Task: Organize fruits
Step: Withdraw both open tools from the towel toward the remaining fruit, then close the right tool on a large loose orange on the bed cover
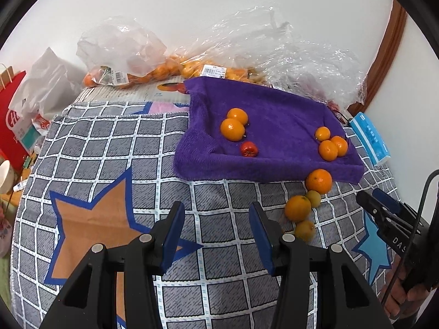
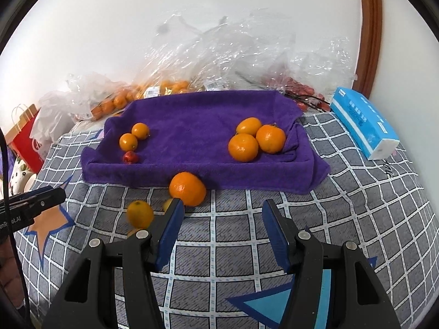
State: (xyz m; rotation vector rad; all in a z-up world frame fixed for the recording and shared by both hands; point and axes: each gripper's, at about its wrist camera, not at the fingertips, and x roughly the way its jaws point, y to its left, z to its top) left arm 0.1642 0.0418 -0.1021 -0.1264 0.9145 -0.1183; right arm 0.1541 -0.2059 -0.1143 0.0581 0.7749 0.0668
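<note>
Both the left gripper [image 1: 216,226] and right gripper [image 2: 222,226] were found spread and empty above the checked cloth [image 2: 356,192], where the big orange [image 2: 187,188] lay against the purple towel [image 2: 205,120], best straddled squarely before closing.

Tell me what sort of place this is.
Probably a room at home: a checked cloth with stars covers the surface, shop bags of fruit lie against a white wall, and a tissue pack sits nearby.
</note>
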